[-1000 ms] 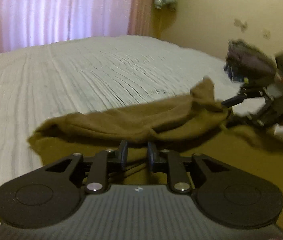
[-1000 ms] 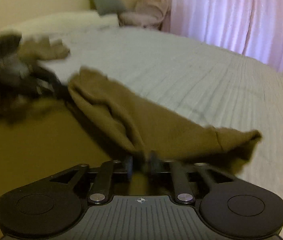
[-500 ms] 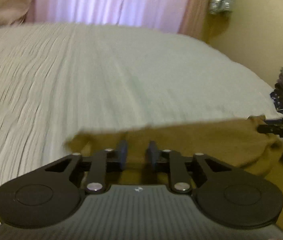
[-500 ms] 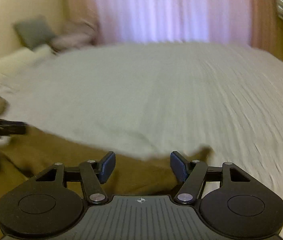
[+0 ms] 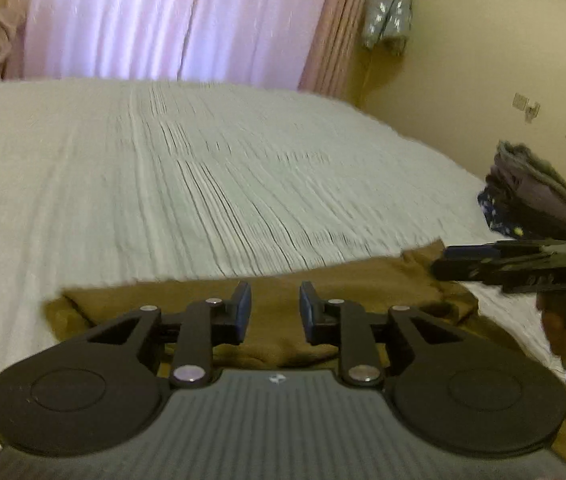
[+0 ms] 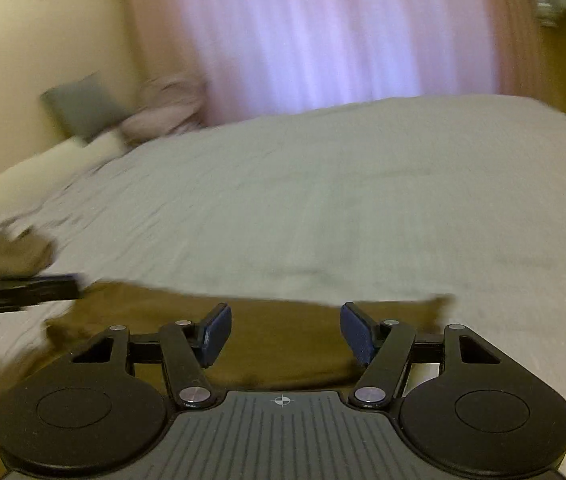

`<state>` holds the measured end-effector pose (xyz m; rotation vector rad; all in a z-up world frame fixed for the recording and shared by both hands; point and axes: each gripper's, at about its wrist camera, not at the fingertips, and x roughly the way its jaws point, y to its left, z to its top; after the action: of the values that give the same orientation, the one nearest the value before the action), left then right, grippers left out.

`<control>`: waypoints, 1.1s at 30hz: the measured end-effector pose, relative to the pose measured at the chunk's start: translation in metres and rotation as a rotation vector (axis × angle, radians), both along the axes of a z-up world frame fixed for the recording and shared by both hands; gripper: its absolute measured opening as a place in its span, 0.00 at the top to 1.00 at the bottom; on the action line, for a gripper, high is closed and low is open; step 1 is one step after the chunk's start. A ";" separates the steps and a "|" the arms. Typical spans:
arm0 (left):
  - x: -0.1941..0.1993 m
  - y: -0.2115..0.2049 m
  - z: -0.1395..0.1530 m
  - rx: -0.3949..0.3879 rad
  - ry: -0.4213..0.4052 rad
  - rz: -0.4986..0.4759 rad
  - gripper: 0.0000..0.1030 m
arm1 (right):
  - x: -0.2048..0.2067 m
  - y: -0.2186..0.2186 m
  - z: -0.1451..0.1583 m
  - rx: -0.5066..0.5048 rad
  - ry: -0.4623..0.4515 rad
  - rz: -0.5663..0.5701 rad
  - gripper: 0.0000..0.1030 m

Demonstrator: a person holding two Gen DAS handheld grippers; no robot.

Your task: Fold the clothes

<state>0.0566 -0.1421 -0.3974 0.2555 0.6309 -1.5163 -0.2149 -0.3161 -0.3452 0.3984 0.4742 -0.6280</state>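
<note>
Left wrist view: I see the brown garment lying doubled on the bed; both jaws released; further folds possibly remain.

I have let go with both: the left hand-held gripper and right hand-held gripper now gape over the flattened brown garment.
</note>
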 end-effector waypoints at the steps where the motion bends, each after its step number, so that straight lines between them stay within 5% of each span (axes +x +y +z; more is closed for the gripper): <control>1: -0.006 -0.001 -0.005 0.020 -0.007 -0.017 0.80 | 0.004 0.006 -0.005 0.005 0.026 -0.001 0.37; 8: -0.032 0.017 -0.030 0.074 -0.137 -0.045 0.79 | -0.002 0.055 -0.048 -0.086 0.260 0.070 0.37; 16: -0.047 0.047 -0.021 0.059 -0.134 0.024 0.80 | -0.019 0.077 -0.032 -0.099 0.255 0.029 0.37; 21: -0.057 0.104 -0.025 0.099 -0.080 0.080 0.79 | -0.049 0.103 -0.033 -0.012 0.219 -0.032 0.37; 33: -0.087 0.271 -0.031 0.233 -0.005 0.206 0.79 | -0.155 0.209 -0.012 0.046 0.326 -0.121 0.37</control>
<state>-0.0306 0.1284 -0.4288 0.3605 0.8061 -1.2447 -0.3703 -0.1068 -0.3576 0.3712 0.7802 -0.8060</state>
